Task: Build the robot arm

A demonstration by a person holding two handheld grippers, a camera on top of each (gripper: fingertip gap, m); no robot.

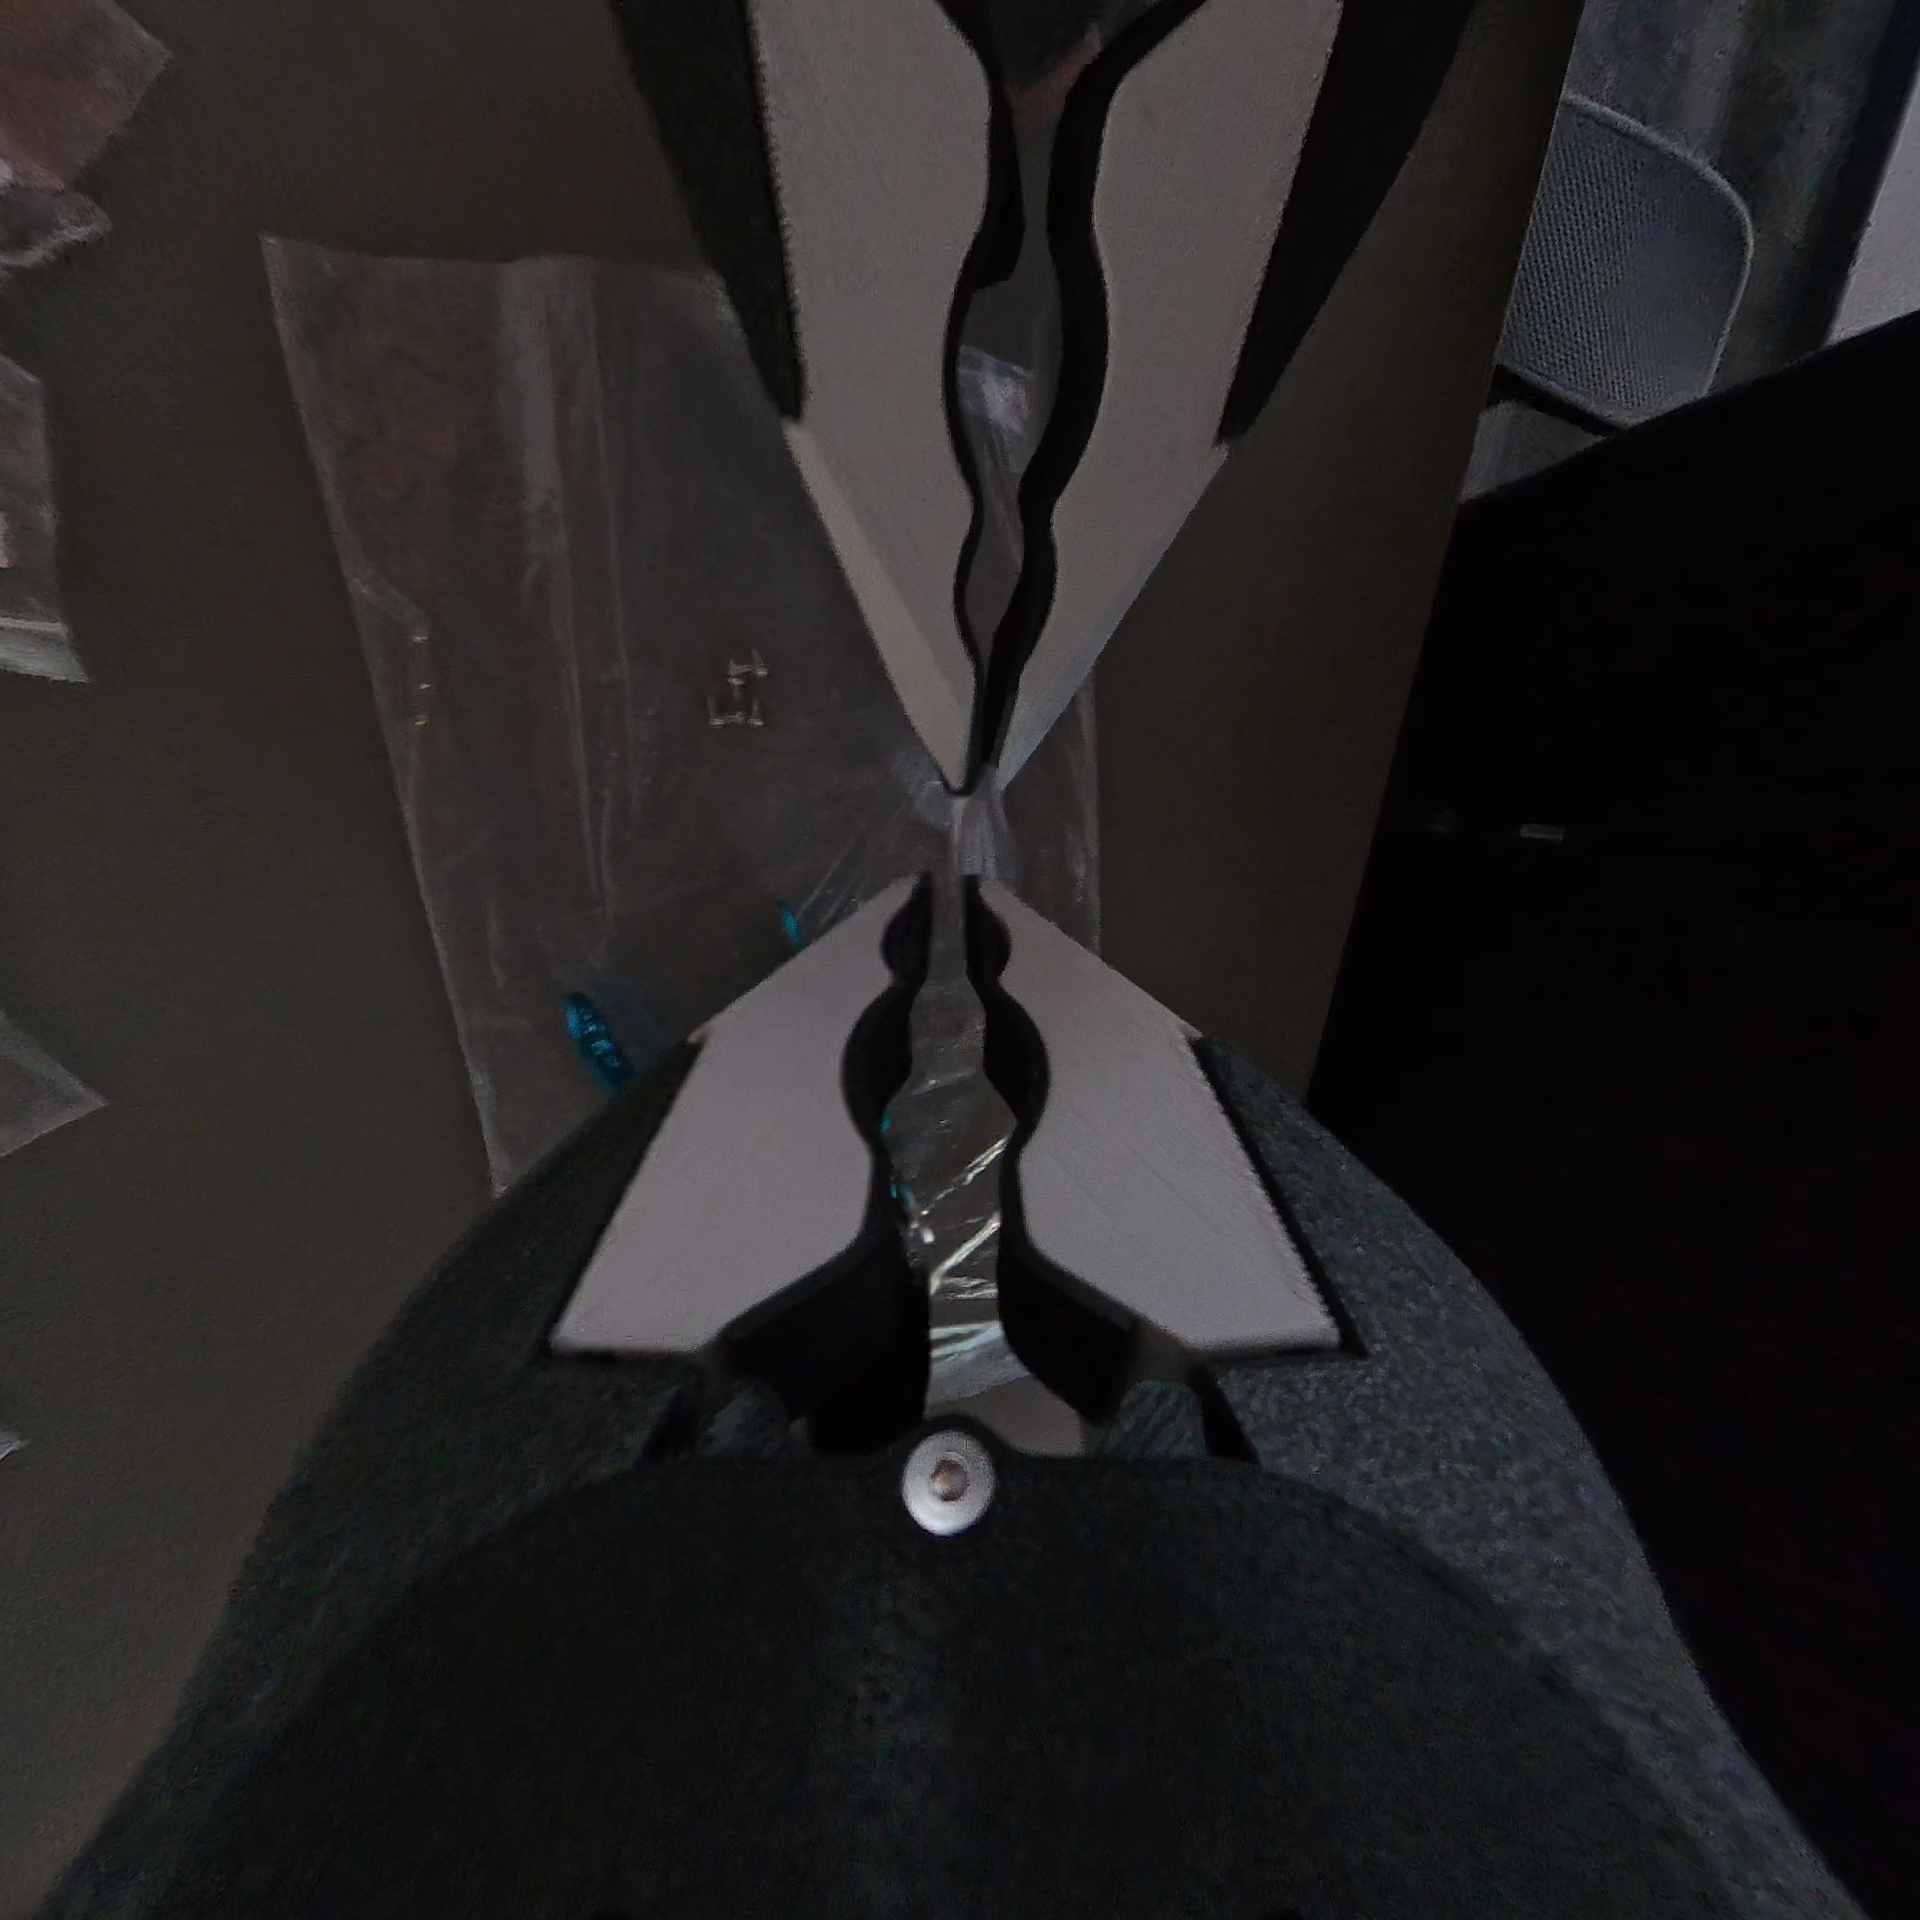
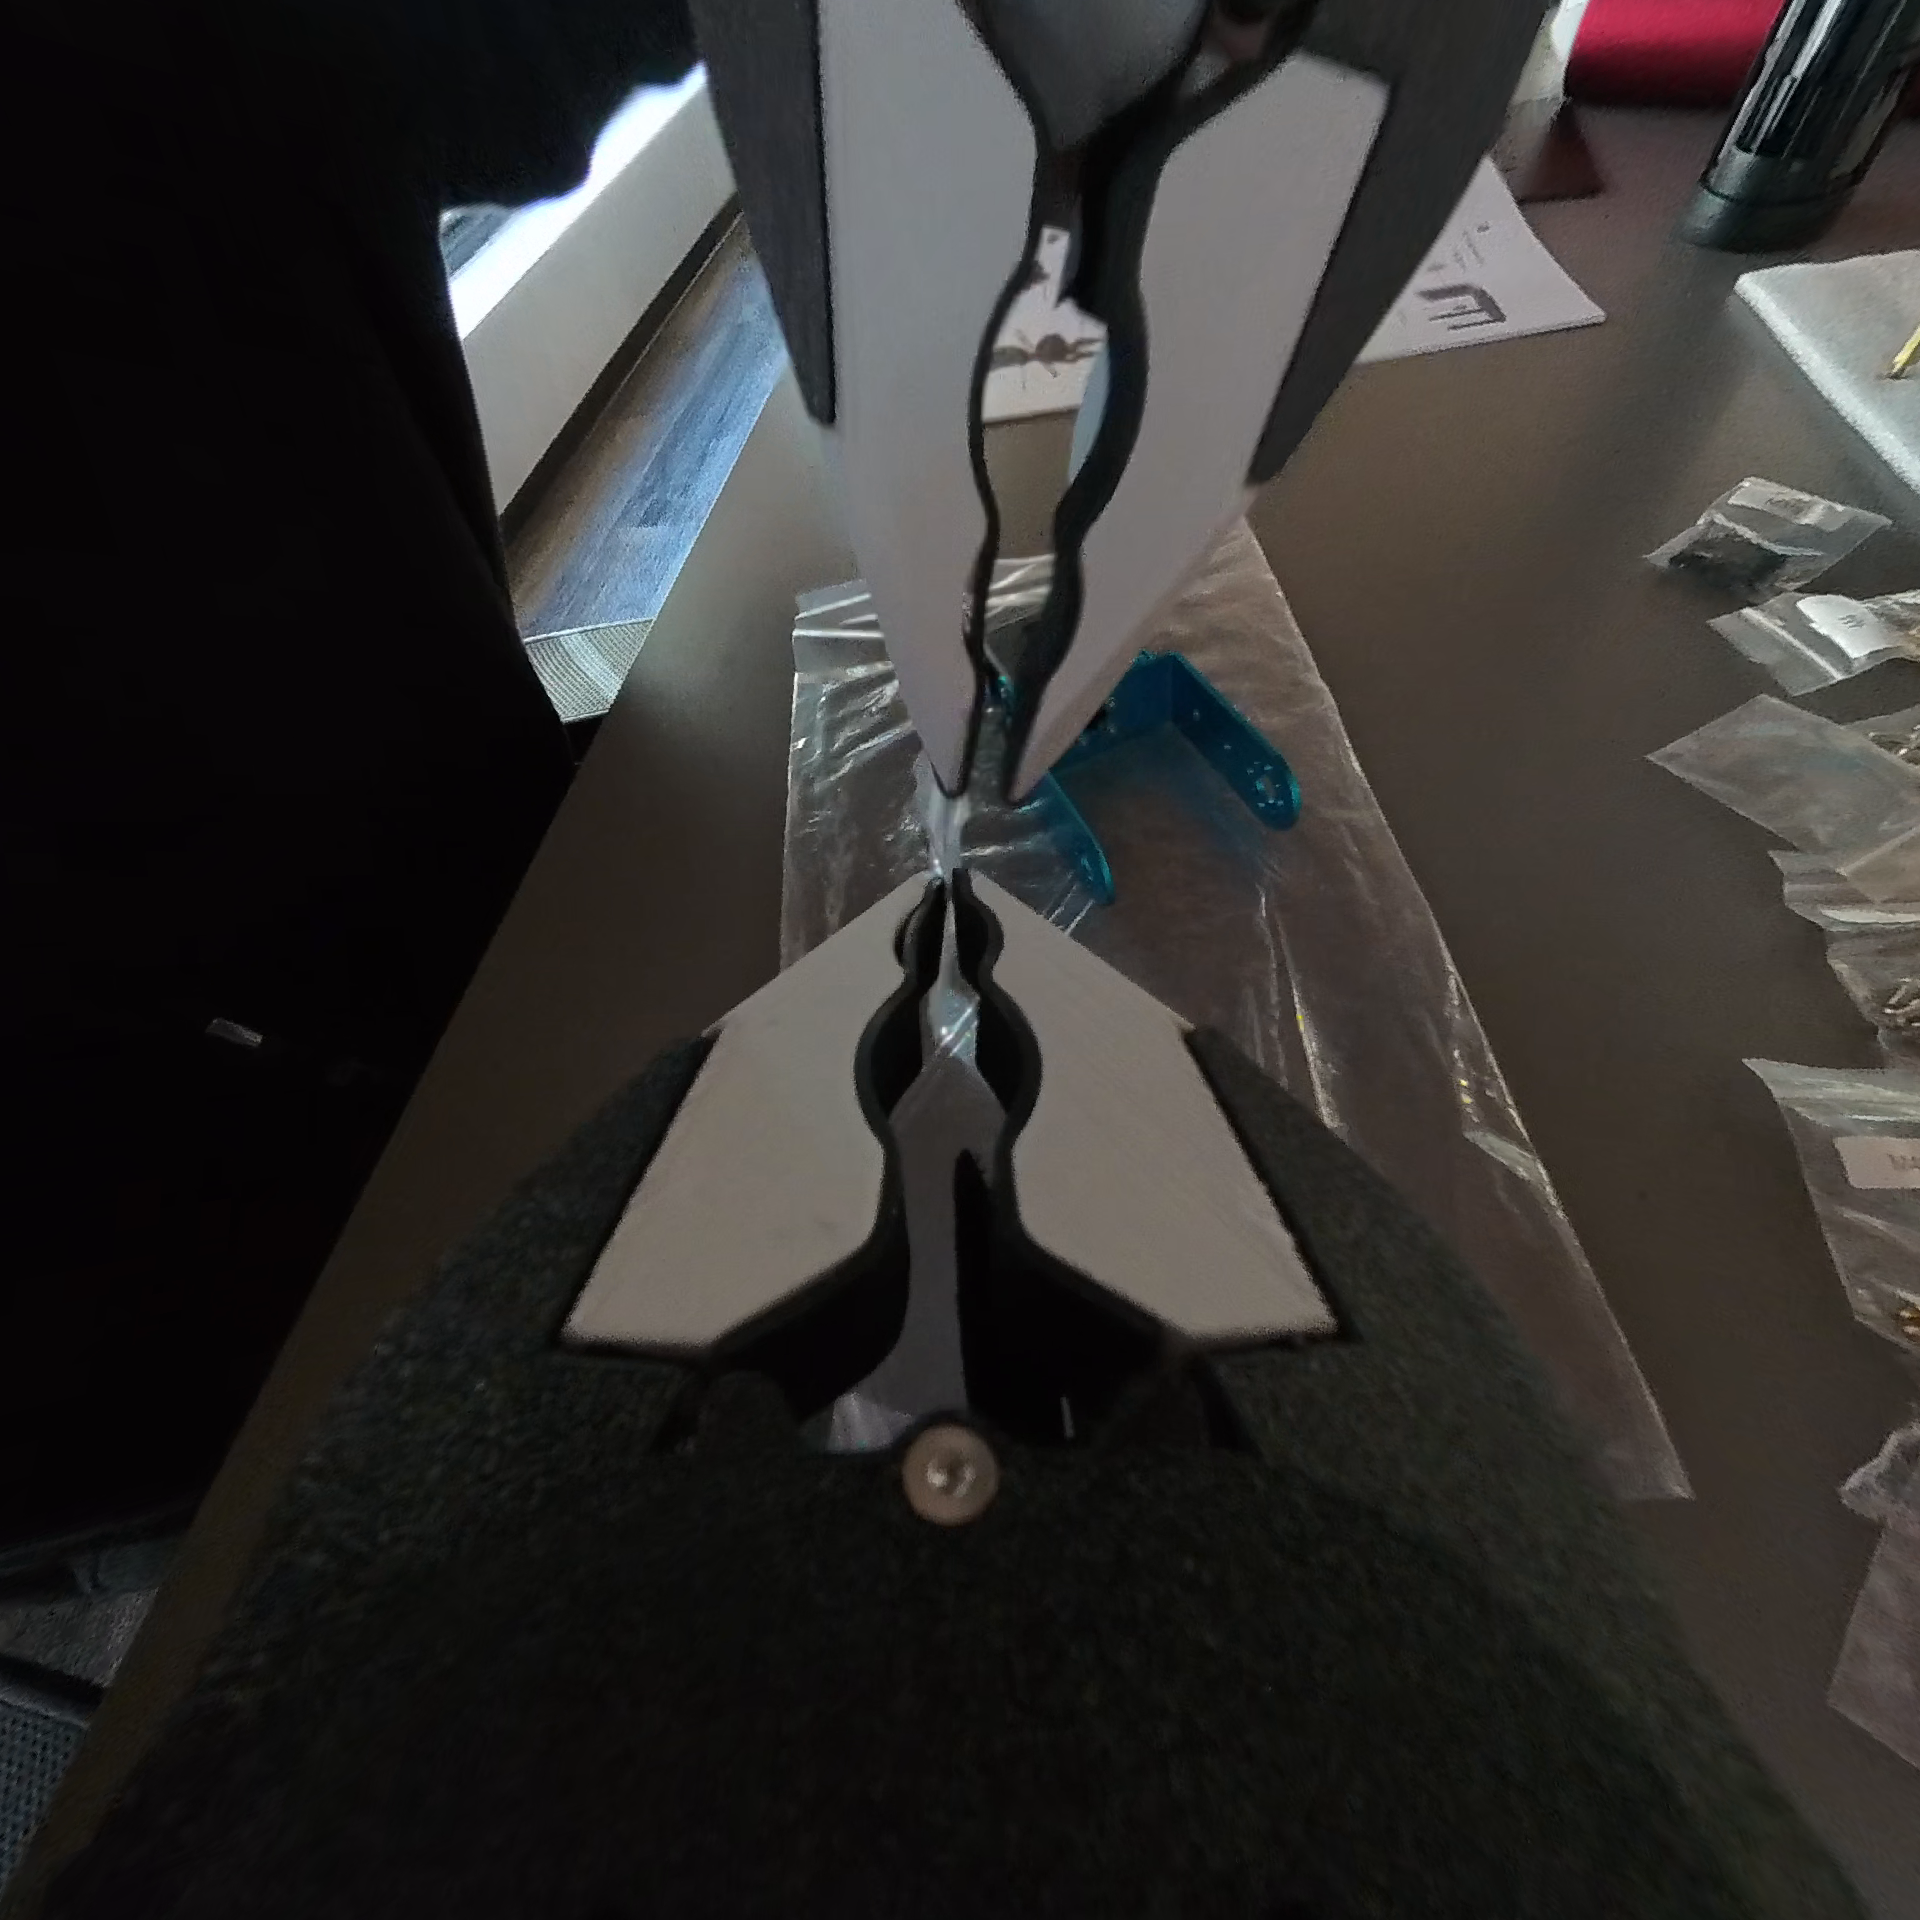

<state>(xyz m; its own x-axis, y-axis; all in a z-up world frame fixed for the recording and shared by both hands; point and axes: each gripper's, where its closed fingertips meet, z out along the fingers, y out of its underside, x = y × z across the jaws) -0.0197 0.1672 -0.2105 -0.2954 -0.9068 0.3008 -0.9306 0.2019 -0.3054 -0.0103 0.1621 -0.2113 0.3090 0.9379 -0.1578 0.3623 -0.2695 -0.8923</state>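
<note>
We have both grippers pinching one clear plastic bag (image 2: pixel 1195 935) at nearly the same spot, tip facing tip, and that is where trouble could start. The left gripper (image 1: pixel 948 883) has its jaws pressed together on a thin twist of film, and the right gripper (image 2: pixel 951 883) is closed the same way on a fold of the same bag. With so little film between the tips, a sharp pull apart could tear it unevenly or let it slip out of one pair of jaws — we judge the grip to be shallow, right at the tips.

A second risk is the blue metal bracket (image 2: pixel 1174 748) inside the bag; if the film gives suddenly, it could slide or tumble toward the near edge of the tabletop (image 2: pixel 1507 468), which runs close beside the bag in the right wrist view.

Each gripper points down at a slant toward the tabletop, meeting the other head-on over the bag's end. The bag lies flat along the tabletop's edge, with several small packets (image 2: pixel 1808 644) of parts well off toward the middle of the tabletop and a printed sheet (image 2: pixel 1455 281) beyond it.
</note>
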